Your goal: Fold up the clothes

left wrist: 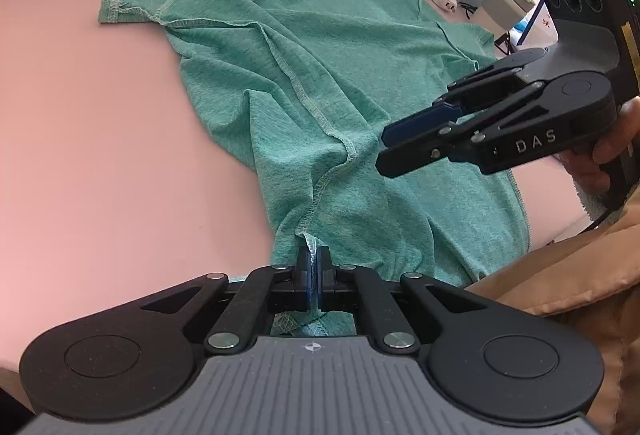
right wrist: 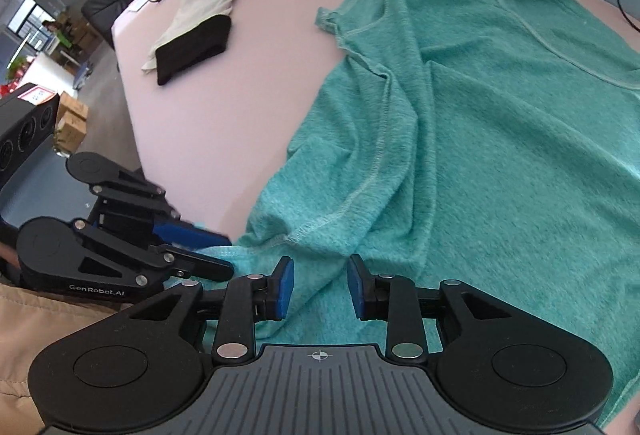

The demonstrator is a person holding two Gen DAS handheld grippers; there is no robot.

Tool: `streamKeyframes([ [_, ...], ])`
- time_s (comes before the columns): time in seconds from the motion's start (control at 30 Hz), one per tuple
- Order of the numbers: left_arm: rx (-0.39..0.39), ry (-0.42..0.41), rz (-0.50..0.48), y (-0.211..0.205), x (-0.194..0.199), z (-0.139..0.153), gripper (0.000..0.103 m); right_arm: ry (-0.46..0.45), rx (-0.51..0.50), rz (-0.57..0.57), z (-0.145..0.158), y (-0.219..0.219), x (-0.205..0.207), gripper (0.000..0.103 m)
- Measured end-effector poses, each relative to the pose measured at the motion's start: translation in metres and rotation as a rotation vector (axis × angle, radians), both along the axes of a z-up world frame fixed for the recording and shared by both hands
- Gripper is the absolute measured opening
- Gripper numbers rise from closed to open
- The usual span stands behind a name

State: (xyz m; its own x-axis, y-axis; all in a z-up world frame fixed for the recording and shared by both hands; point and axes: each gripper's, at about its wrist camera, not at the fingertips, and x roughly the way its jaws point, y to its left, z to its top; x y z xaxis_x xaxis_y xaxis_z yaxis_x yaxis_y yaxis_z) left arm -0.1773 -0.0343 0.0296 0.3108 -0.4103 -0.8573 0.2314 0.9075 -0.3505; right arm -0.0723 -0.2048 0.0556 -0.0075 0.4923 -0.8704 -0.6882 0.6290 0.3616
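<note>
Now the green T-shirt [left wrist: 320, 75] lies spread and rumpled on the pink counter [left wrist: 100, 155], its collar toward twelve o'clock and its hem toward six. At six o'clock in the left wrist view, the left claw [left wrist: 315, 275] is clamped on the hem edge. At three o'clock, the right claw [right wrist: 320, 287] hovers over the cloth, its blue pads [right wrist: 285, 287] apart and gripping nothing.
</note>
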Motion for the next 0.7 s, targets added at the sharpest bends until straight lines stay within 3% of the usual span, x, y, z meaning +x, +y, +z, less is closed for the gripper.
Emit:
streamKeyframes([
  [0.2, 0.044, 0.079, 0.097, 0.031, -0.014, 0.015, 0.002, -0.016, 0.020, -0.045, 0.000, -0.008, 0.007, 0.031],
  [0.33, 0.166, 0.144, 0.234, 0.068, -0.045, 0.020, 0.002, -0.019, 0.032, -0.017, -0.002, -0.001, 0.010, 0.033],
  [0.47, 0.258, 0.229, 0.391, 0.100, -0.085, 0.011, 0.002, -0.017, 0.048, 0.043, -0.002, 0.012, 0.009, 0.033],
  [0.57, 0.285, 0.294, 0.441, 0.108, -0.106, -0.005, 0.002, -0.008, 0.047, 0.080, -0.004, 0.020, 0.008, 0.033],
  [0.7, 0.279, 0.282, 0.496, 0.108, -0.110, -0.018, 0.005, -0.003, 0.039, 0.103, -0.007, 0.026, 0.008, 0.033],
])
